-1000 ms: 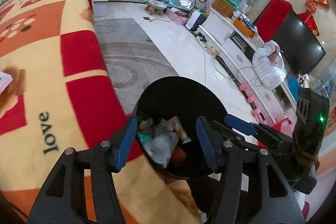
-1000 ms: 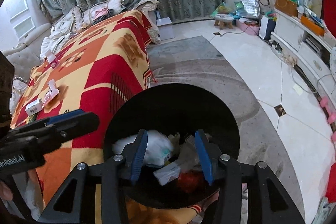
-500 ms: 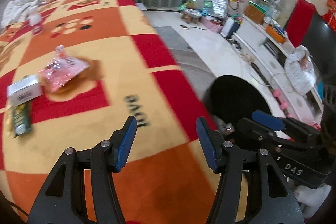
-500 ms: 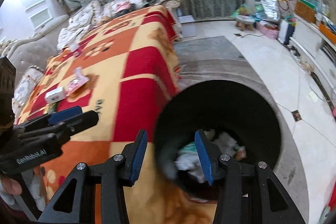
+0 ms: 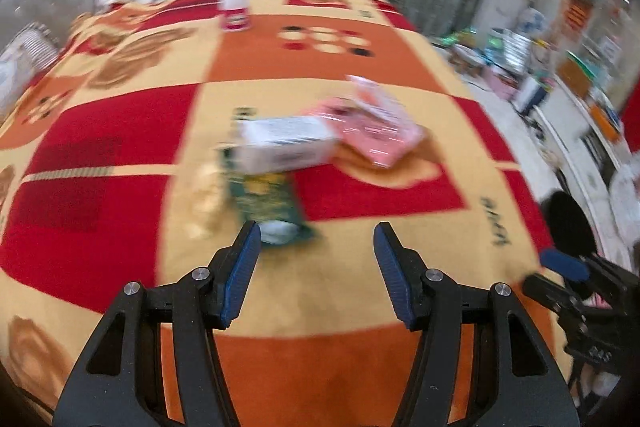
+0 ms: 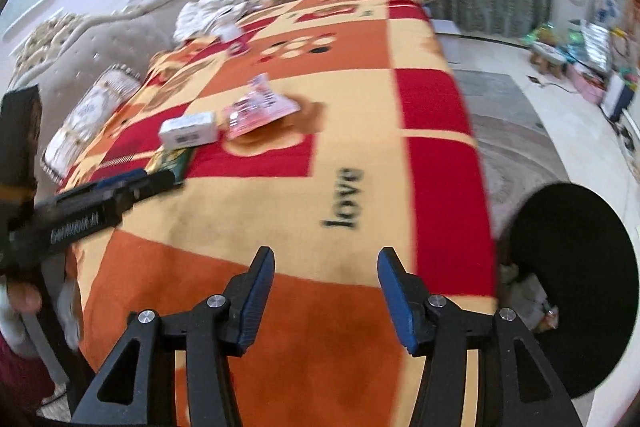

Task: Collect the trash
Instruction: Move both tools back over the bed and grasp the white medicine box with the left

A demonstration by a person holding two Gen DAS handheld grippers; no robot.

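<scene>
Both claws empty: left claw (image 5: 316, 241) gapes over green packet (image 5: 266, 205) on the blanket (image 5: 340, 291), right claw (image 6: 326, 267) just opening wider, bin (image 6: 576, 283) beside.

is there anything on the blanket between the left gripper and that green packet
Nothing visible. The left gripper is open and empty, and the green packet lies just ahead of its left finger, with only bare blanket between. The white box lies beyond the packet.
</scene>
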